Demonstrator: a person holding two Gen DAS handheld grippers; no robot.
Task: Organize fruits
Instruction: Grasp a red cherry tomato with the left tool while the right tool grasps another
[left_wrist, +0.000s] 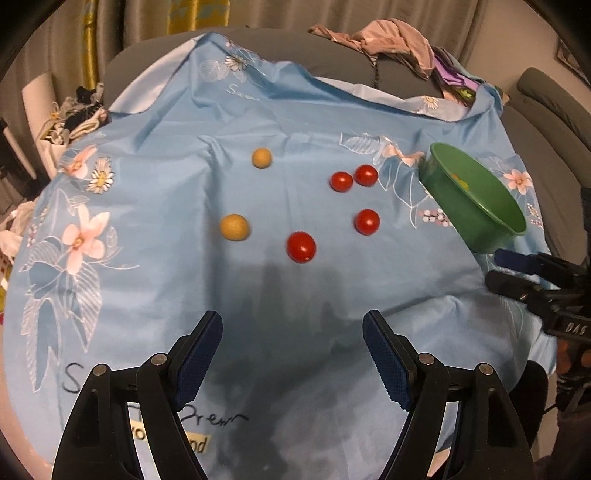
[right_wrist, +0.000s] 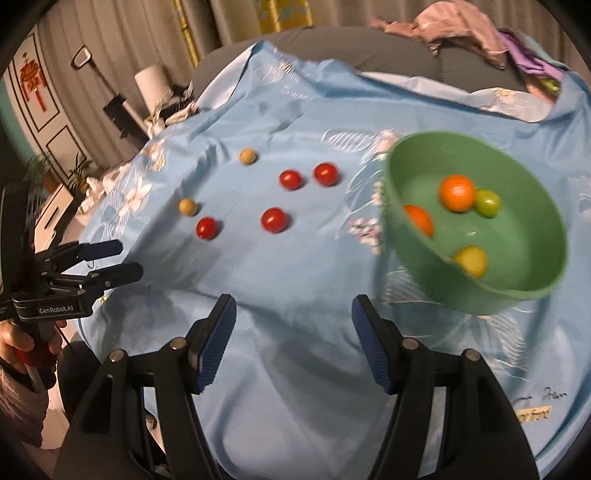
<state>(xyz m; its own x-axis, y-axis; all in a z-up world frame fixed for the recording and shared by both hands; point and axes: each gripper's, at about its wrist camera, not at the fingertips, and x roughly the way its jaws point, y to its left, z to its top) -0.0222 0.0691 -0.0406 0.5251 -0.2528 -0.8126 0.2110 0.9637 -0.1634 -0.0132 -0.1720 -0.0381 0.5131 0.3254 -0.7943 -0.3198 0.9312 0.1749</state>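
Observation:
Several red cherry tomatoes lie loose on the blue floral cloth (left_wrist: 155, 206), the nearest (left_wrist: 301, 246) just ahead of my left gripper (left_wrist: 292, 325), which is open and empty. Two tan round fruits (left_wrist: 235, 227) (left_wrist: 262, 158) sit further left. A green bowl (right_wrist: 480, 291) stands right of the tomatoes (right_wrist: 274, 220) and holds two orange fruits (right_wrist: 457, 192), a green one (right_wrist: 487, 202) and a yellow one (right_wrist: 471, 260). My right gripper (right_wrist: 293, 314) hovers open and empty, low over the cloth near the bowl's left side.
The cloth drapes over a grey sofa, with crumpled clothes (left_wrist: 391, 40) at the back right. In the right wrist view, a hand (right_wrist: 22, 339) holds the left gripper (right_wrist: 129, 259) at the left edge. Clutter and a white roll (right_wrist: 149, 86) stand beyond the cloth's left side.

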